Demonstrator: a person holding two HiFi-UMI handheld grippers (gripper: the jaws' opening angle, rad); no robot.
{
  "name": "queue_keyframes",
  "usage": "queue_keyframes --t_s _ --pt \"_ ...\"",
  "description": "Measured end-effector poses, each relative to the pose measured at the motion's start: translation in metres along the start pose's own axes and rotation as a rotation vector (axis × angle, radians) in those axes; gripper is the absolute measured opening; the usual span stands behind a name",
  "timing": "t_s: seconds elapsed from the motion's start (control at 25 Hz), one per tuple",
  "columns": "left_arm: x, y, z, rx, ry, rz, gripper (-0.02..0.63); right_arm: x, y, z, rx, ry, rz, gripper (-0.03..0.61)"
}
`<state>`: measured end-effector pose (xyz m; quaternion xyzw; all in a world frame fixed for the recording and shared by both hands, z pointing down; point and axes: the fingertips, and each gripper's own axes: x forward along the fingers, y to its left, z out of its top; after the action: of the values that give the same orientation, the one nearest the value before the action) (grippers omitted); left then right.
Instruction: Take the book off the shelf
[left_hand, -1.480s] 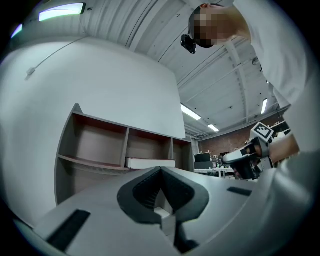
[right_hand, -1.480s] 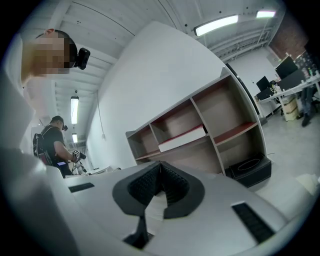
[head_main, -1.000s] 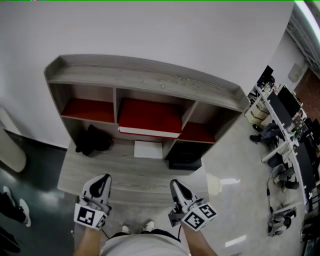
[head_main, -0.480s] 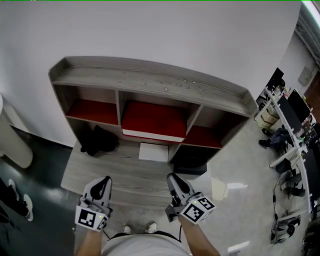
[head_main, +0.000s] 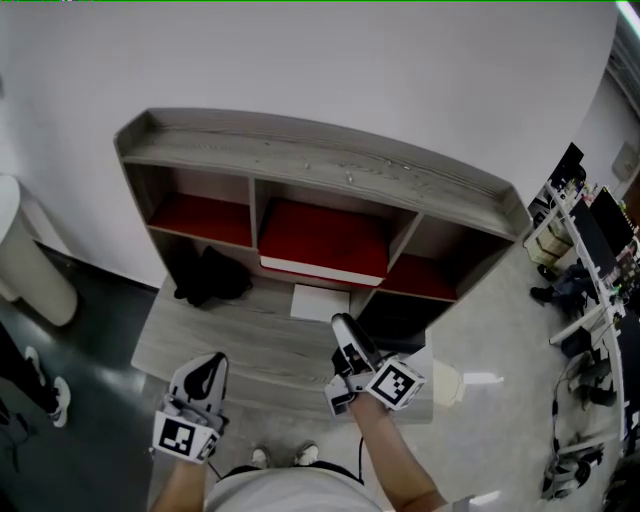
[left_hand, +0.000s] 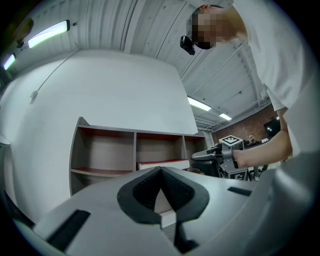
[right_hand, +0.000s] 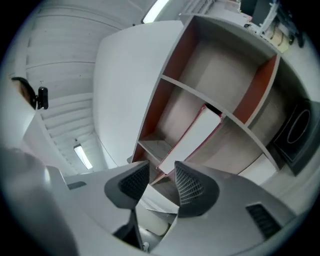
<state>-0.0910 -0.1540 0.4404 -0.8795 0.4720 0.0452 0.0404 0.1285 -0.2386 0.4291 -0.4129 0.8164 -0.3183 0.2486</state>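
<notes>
A red book (head_main: 322, 238) with a white page edge lies flat in the middle compartment of the grey wooden shelf (head_main: 330, 165). My right gripper (head_main: 343, 325) is over the desk just in front of that compartment, apart from the book. Its jaws have just been opening and stand slightly open with nothing between them. In the right gripper view the book (right_hand: 194, 136) lies ahead of the right gripper (right_hand: 161, 176). My left gripper (head_main: 211, 365) hangs back near the desk's front edge, shut and empty. The left gripper view shows the book (left_hand: 162, 163) beyond the left gripper (left_hand: 160, 171).
A black bundle (head_main: 208, 280), a white sheet (head_main: 320, 302) and a black box (head_main: 395, 318) sit on the desk (head_main: 220, 335) under the shelf. A white bin (head_main: 35, 262) stands at the left. Office desks with monitors (head_main: 590, 235) fill the right.
My right gripper has moved forward toward the middle compartment, rolled, and its jaws have parted. The left gripper has stayed where it was.
</notes>
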Motion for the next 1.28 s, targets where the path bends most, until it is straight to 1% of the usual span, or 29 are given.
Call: queue_keyframes --t_s 0.16,0.2,0.28,0.32,0.4,0.52,0.6,0.72,0.92,1.04,1.12,1.28 --pt "-0.008 0.005 0.001 0.004 0.007 0.027 0.017 0.019 -0.02 0.008 0.079 -0.028 -0.007 0.216" --pt "-0.011 0.006 0.002 0.005 0.01 0.034 0.017 0.022 -0.027 0.009 0.098 -0.031 -0.029 0.236" --pt "-0.015 0.008 0.002 0.01 0.013 0.045 0.015 0.025 -0.045 0.008 0.159 -0.034 -0.104 0.249" --pt "-0.017 0.008 0.002 0.012 0.014 0.05 0.017 0.027 -0.05 0.007 0.186 -0.038 -0.124 0.258" --pt "-0.02 0.009 0.003 0.019 0.013 0.063 0.017 0.035 -0.055 0.008 0.213 -0.046 -0.125 0.273" --pt "-0.025 0.012 0.003 0.019 0.021 0.079 0.015 0.047 -0.062 0.008 0.251 -0.057 -0.133 0.344" --pt "-0.029 0.014 0.004 0.021 0.023 0.089 0.017 0.055 -0.065 0.009 0.282 -0.073 -0.114 0.365" --pt "-0.032 0.016 0.005 0.033 0.021 0.105 0.017 0.063 -0.074 0.01 0.319 -0.084 -0.125 0.38" --pt "-0.036 0.018 0.004 0.028 0.031 0.124 0.017 0.076 -0.08 0.011 0.338 -0.102 -0.124 0.416" --pt "-0.039 0.019 0.004 0.033 0.033 0.131 0.017 0.083 -0.086 0.01 0.391 -0.118 -0.122 0.446" --pt "-0.04 0.02 0.003 0.034 0.034 0.136 0.017 0.084 -0.086 0.009 0.434 -0.125 -0.12 0.457" --pt "-0.042 0.022 0.003 0.031 0.036 0.148 0.017 0.091 -0.085 0.015 0.487 -0.157 -0.129 0.471"
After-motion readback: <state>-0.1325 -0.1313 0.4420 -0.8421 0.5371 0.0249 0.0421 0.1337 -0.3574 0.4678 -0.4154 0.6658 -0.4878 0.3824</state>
